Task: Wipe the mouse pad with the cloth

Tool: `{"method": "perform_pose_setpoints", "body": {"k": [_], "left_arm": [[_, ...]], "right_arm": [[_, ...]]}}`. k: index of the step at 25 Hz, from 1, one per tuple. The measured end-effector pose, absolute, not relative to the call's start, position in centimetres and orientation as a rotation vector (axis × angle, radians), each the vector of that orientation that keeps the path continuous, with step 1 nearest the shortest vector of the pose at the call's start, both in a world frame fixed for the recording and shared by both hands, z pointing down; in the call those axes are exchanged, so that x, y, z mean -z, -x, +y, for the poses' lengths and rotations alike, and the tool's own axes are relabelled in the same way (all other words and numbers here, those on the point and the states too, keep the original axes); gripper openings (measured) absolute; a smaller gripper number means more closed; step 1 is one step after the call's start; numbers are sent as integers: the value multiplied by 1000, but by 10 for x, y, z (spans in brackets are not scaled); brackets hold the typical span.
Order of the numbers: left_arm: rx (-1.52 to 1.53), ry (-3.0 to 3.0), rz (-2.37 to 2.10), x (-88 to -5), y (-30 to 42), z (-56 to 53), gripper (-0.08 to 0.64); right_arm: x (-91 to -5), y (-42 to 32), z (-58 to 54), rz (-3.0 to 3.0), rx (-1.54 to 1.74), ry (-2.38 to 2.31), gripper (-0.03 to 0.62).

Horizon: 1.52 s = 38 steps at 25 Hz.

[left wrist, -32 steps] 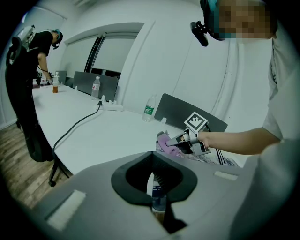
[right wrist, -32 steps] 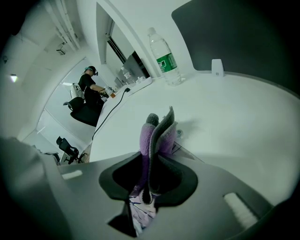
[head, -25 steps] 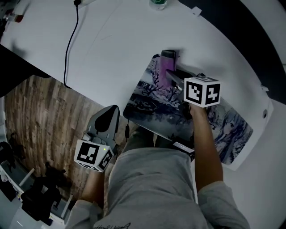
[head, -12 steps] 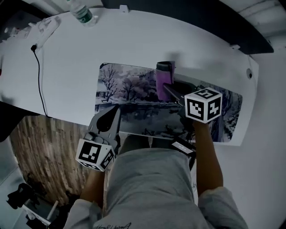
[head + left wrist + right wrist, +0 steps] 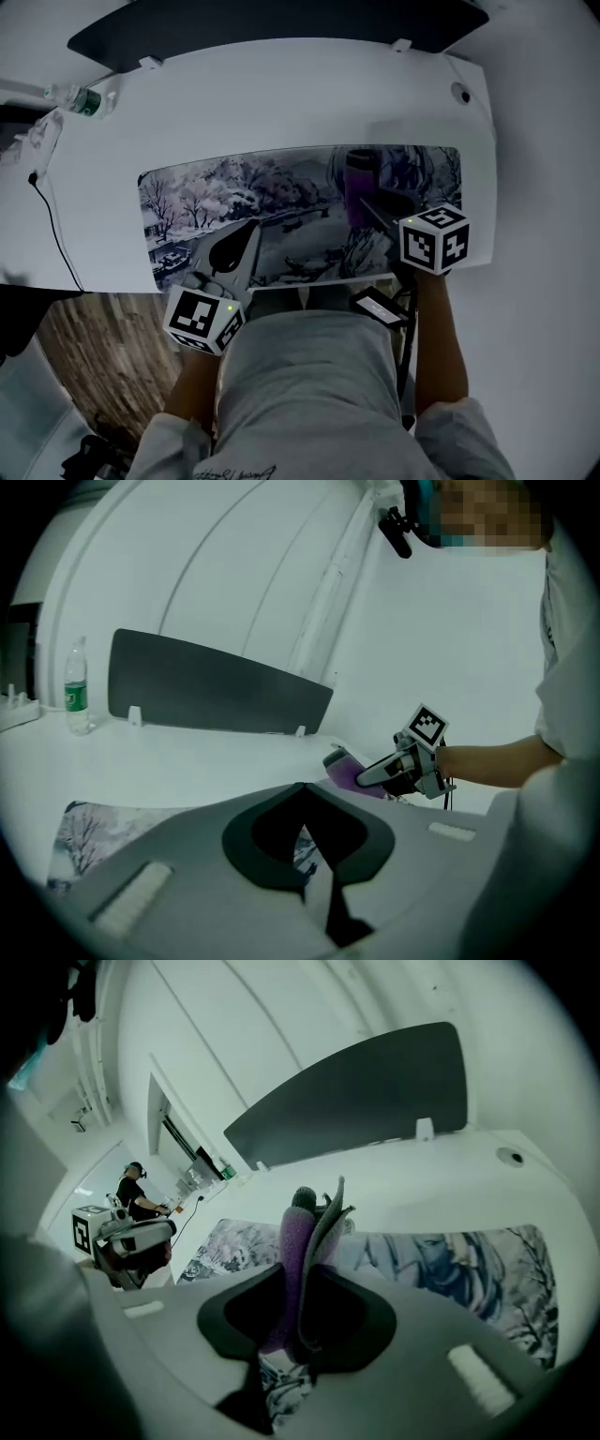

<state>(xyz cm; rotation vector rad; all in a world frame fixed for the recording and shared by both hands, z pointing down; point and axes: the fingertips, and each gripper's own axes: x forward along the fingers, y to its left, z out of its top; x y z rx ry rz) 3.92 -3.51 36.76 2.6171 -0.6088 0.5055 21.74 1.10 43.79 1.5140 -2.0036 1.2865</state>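
Right gripper (image 5: 360,199) is clenched on a folded purple and grey cloth (image 5: 359,172), which stands on edge between its jaws in the right gripper view (image 5: 300,1309). The bare right forearm (image 5: 437,337) stretches straight forward from the grey shirt, so the cloth (image 5: 300,1232) rests on the long printed mouse pad (image 5: 234,192) just ahead of the jaws. Left gripper (image 5: 246,236) is held closer in, the arm bent at the person's side. Its jaws are together with nothing between them (image 5: 302,829), and their tip is over the pad's near edge.

There are two grippers, one cloth, one mouse pad (image 5: 450,1265), one clear plastic water bottle (image 5: 82,100) and one dark upright panel (image 5: 281,23).

The pad's long axis runs from side to side across the white desk (image 5: 281,103), crosswise to both grippers. The cloth's long axis runs forward, in line with the right jaws, its free end pointing away from the person. The bottle stands well off to the left of the left gripper, beyond the pad.
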Motion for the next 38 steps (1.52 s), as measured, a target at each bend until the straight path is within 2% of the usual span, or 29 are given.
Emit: {"method": "perform_pose_setpoints", "body": {"k": [11,21,38], "left_arm": [[-562,-2661,-475,-366,-131,12,18],[-599,-2649,-515,-368,-159,38,18],[-627,-2652,-605,-359,-159,59,18]], "right_arm": [[-456,-348,118,-1788,-1289,-1684,95],[-486,-457,181,-1520,-1249,-1769,95],[-515,-468,179,-1437,-1177,-1679,95]]}}
